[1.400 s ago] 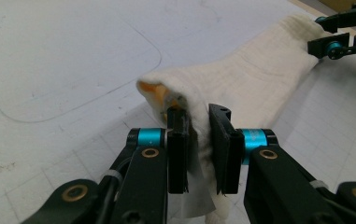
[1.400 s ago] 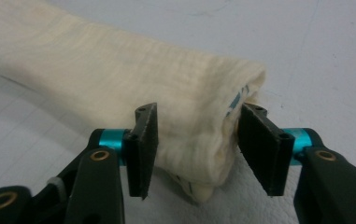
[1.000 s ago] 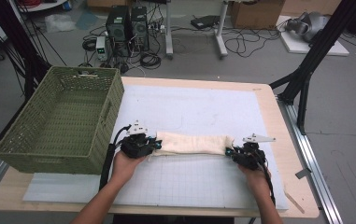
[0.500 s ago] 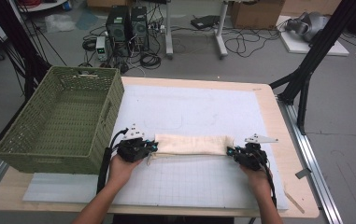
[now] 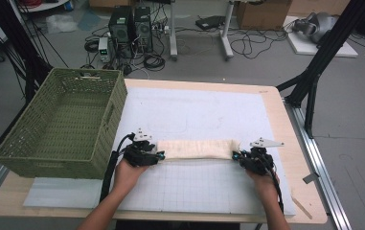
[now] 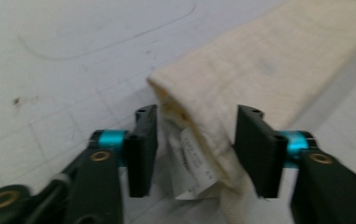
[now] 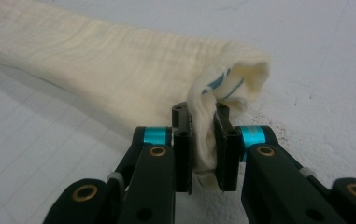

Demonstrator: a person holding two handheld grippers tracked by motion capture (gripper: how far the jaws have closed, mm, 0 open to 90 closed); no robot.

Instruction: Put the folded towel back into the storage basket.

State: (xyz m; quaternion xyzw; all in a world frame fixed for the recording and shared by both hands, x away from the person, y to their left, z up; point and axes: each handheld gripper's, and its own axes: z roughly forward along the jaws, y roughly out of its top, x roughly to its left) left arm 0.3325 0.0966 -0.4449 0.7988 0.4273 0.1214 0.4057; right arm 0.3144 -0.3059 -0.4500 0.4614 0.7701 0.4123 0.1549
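A cream towel [image 5: 197,148], folded into a long narrow band, lies across the white mat between my two grippers. At its left end my left gripper [image 5: 160,155] stands open. In the left gripper view the jaws of that gripper [image 6: 198,121] are apart on either side of the towel's end [image 6: 269,60], where a white label [image 6: 192,161] shows. My right gripper [image 5: 237,155] is at the right end. The right gripper view shows this gripper [image 7: 202,114] shut on a bunched corner of the towel [image 7: 119,65], which has blue stripes inside the fold.
A green woven basket [image 5: 110,117] stands at the table's left, close to my left hand. The white gridded mat [image 5: 199,110] covers most of the wooden table. Black frame legs rise at the right, beyond the table edge.
My left gripper has shifted slightly toward the near edge at the towel's left end. The towel and my right gripper have stayed where they were.
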